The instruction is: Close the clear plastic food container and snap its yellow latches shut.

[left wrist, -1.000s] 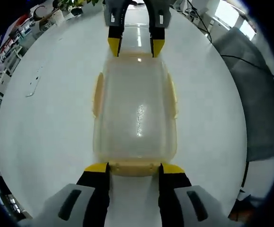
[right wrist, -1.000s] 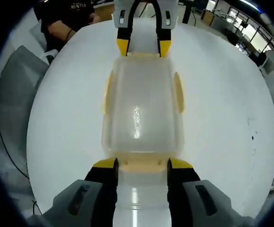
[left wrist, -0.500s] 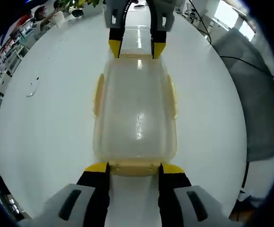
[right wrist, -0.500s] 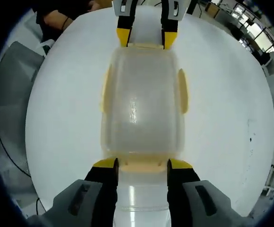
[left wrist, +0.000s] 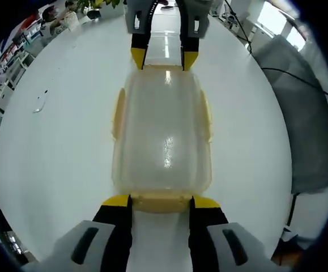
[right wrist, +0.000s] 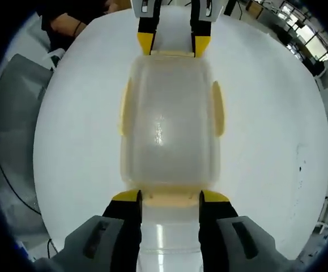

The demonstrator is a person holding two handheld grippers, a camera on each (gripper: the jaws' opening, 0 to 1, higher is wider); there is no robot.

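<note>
The container lies lid-down on the white table, its long axis running from one gripper to the other. The left gripper stands wide at one end latch; the right gripper stands wide at the opposite end. Side latches lie flat.

The white glossy desk carries the clear plastic container, which sits flat on it with its lid down, straight ahead of my fingers. Well off to one side of the container, a small pale scrap lies on the desk.
</note>
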